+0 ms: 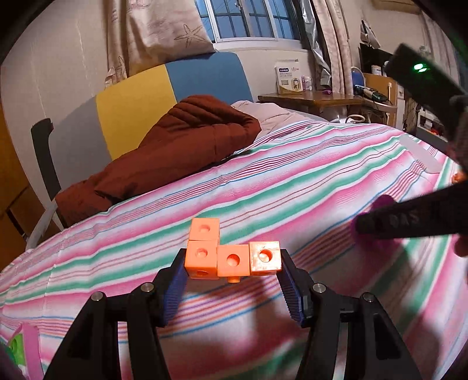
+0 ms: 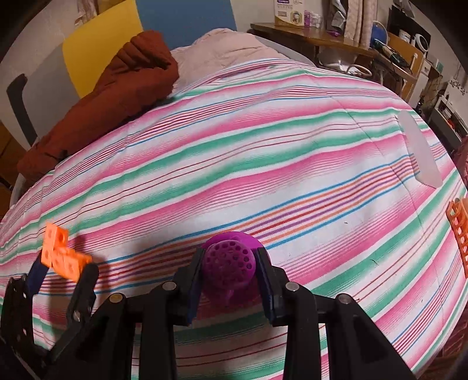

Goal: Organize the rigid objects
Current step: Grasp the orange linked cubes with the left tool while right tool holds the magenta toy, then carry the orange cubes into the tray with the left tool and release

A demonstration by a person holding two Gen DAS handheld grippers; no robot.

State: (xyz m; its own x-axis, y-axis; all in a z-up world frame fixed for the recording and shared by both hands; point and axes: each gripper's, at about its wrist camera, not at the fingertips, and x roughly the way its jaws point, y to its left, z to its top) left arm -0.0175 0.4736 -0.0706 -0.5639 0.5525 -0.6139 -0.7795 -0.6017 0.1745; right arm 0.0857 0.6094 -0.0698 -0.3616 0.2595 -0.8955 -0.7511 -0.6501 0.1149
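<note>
We hold orange blocks (image 1: 232,257) in our left claw (image 1: 234,270) and a purple ball (image 2: 229,267) in our right claw (image 2: 229,271) above the bed (image 2: 263,146), likely needing placement next.

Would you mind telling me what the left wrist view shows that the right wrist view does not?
Only the left wrist view shows the window and a green item at the lower left edge.

Only the right wrist view shows the holes in the purple perforated piece held by the right tongs, and an orange lattice piece at the right edge.

Both show the orange cube cluster in the left tongs, the striped bedspread and the brown jacket.
</note>
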